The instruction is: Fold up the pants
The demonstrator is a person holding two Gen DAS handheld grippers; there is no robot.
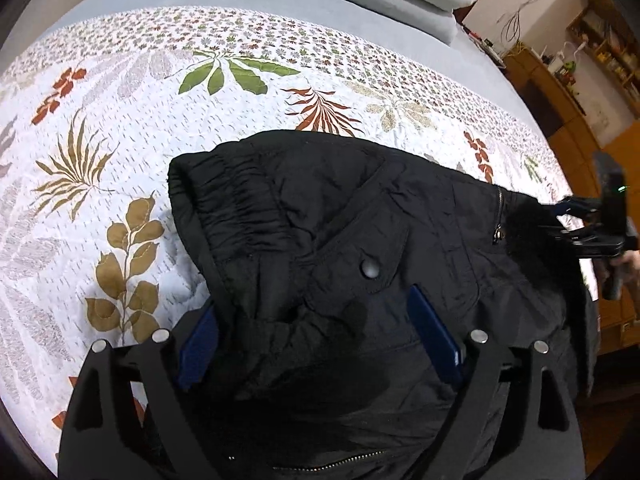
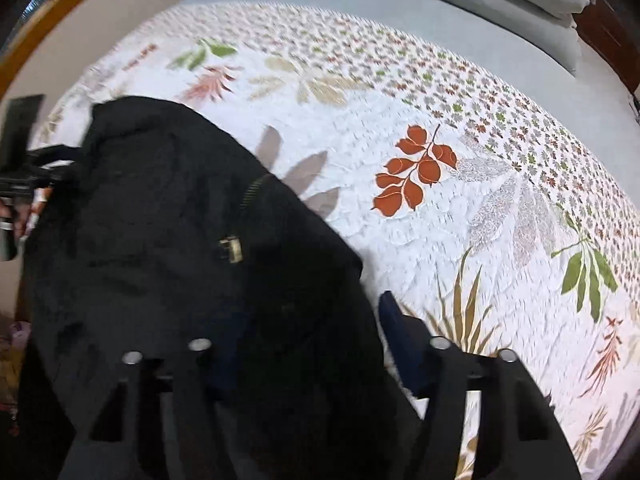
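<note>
Pants [image 1: 360,240], black, bunched on the bed quilt [image 1: 120,120] w/ waistband up: left gripper [image 1: 320,344] fingers apart astride the fabric, right gripper [image 2: 312,344] fingers part-closed, grip unclear, so pinch both firmly, then pull flat.

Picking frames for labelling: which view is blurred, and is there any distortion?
Right wrist view: smeared by motion, the quilt print and pants zipper soft. Left wrist view: sharp, the pants snap crisp. Both: fisheye bends the bed edges, corners dark.

No text, label, brand, number or sign could be read anywhere in either wrist view.
</note>
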